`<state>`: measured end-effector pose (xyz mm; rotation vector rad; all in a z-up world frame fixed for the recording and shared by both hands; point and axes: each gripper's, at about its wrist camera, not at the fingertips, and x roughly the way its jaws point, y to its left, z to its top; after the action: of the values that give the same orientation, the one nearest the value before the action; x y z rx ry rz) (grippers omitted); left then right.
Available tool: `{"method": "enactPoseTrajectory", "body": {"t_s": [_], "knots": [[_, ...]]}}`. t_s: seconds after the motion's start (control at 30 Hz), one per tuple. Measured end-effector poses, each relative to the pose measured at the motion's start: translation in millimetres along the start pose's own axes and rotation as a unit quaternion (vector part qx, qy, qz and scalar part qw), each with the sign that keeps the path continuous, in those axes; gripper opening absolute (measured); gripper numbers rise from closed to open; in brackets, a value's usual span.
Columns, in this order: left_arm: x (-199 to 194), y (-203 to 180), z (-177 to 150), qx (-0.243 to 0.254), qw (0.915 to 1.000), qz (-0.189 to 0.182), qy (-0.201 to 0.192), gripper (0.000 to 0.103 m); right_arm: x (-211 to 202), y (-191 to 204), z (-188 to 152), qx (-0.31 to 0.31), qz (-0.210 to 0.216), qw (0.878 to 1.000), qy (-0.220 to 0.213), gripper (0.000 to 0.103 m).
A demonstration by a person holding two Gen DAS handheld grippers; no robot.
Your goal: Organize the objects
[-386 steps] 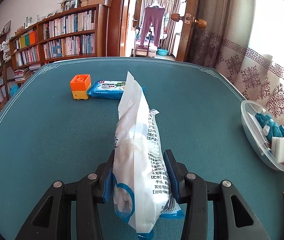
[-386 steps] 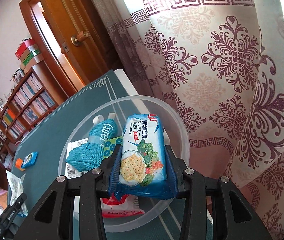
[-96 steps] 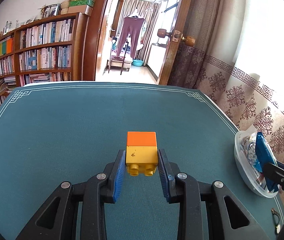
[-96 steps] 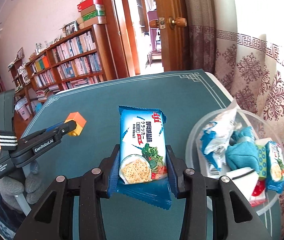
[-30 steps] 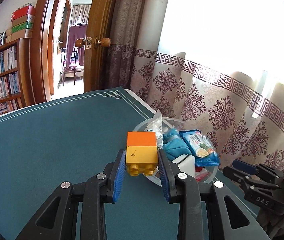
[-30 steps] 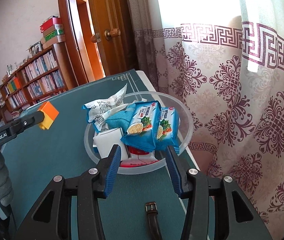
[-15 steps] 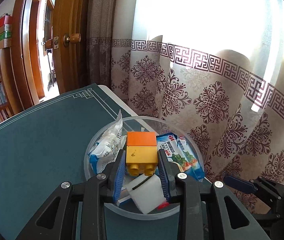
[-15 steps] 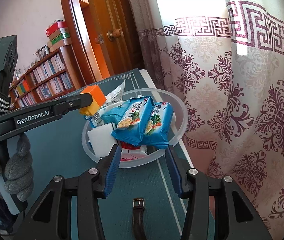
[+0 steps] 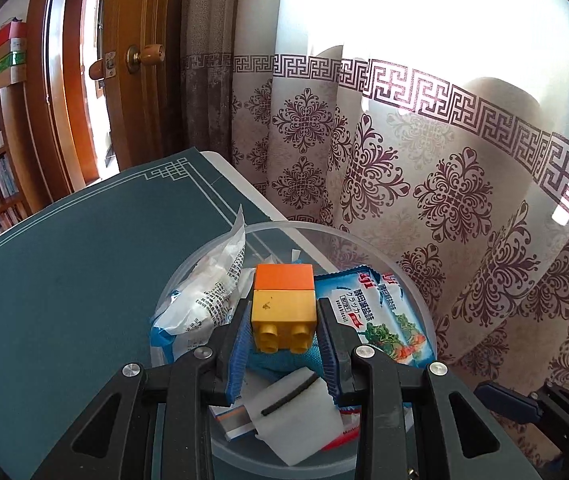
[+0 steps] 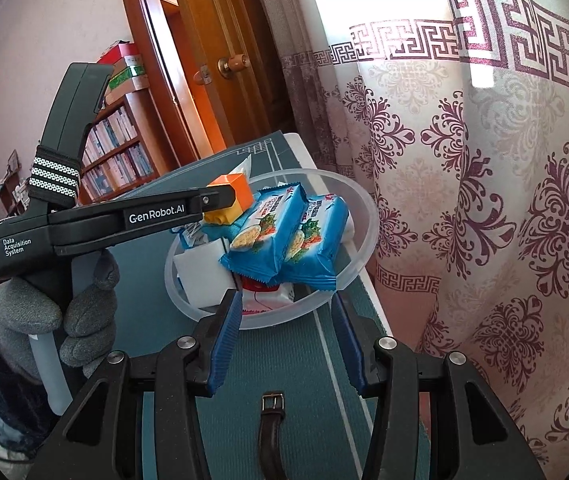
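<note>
My left gripper (image 9: 283, 334) is shut on an orange and yellow toy brick (image 9: 283, 304) and holds it over the clear plastic bowl (image 9: 412, 288). The bowl holds blue cracker packs (image 9: 380, 316), a white pouch (image 9: 208, 292), a teal cloth (image 9: 284, 362) and a white block (image 9: 296, 416). In the right wrist view the left gripper (image 10: 220, 204) reaches over the bowl (image 10: 364, 236) with the brick (image 10: 232, 200) above the packs (image 10: 284, 236). My right gripper (image 10: 286, 340) is open and empty, just in front of the bowl.
The bowl sits near the right edge of the green table (image 9: 64, 280), close to a patterned curtain (image 9: 444, 180). A brown watch strap (image 10: 270, 432) lies on the table under my right gripper. A wooden door (image 9: 140, 80) and bookshelves (image 10: 116, 148) stand behind.
My left gripper has carried the brick from beside the bowl to over its middle and closer to the contents. The right gripper has drawn back a little and stays open.
</note>
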<state>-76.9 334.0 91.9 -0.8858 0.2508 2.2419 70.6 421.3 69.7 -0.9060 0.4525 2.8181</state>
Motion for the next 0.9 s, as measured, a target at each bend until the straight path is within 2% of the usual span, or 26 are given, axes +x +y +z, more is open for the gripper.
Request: {"method": "enactPoseTrajectory", "body": {"t_s": [0.1, 0.13, 0.17, 0.23, 0.33, 0.4, 0.57, 0.67, 0.77, 0.9], "knots": [[-0.8, 1.7, -0.8, -0.001, 1.0, 0.002, 0.002, 0.034, 0.1, 1.8, -0.5, -0.001, 0.0, 1.0, 0.0, 0.048], [-1.8, 2.2, -1.3, -0.002, 1.0, 0.003, 0.003, 0.039, 0.0, 2.4, -0.4, -0.002, 0.0, 1.0, 0.0, 0.048], [-3.3, 3.0, -1.7, -0.004, 1.0, 0.002, 0.002, 0.051, -0.4, 3.1, -0.5, -0.002, 0.001, 1.0, 0.0, 0.048], [-7.8, 4.1, -2.4, -0.008, 0.9999, 0.002, -0.007, 0.066, -1.1, 4.7, -0.4, -0.003, 0.001, 1.0, -0.001, 0.048], [-15.8, 4.9, -4.4, -0.008, 0.9999, 0.006, -0.012, 0.067, -1.3, 5.6, 0.0, -0.003, 0.002, 1.0, -0.001, 0.048], [-22.7, 4.4, -6.3, -0.006, 0.9998, 0.011, -0.017, 0.074, -1.7, 6.1, -0.6, -0.001, 0.002, 1.0, 0.001, 0.048], [-49.6, 0.2, -14.8, 0.008, 0.9984, 0.03, -0.047, 0.1, -1.3, 6.5, -2.9, 0.003, 0.004, 1.0, 0.009, 0.049], [-63.2, -3.7, -23.9, 0.025, 0.9955, 0.066, -0.063, 0.102, -0.7, 6.4, -5.7, 0.005, 0.0, 1.0, 0.014, 0.058], [-70.7, -6.4, -33.7, 0.038, 0.9922, 0.1, -0.064, 0.102, 1.0, 6.7, -8.2, 0.005, -0.004, 1.0, 0.021, 0.061], [-74.0, -5.0, -44.9, 0.031, 0.9916, 0.113, -0.053, 0.102, 0.9, 6.1, -11.1, 0.005, -0.009, 1.0, 0.026, 0.068]]}}
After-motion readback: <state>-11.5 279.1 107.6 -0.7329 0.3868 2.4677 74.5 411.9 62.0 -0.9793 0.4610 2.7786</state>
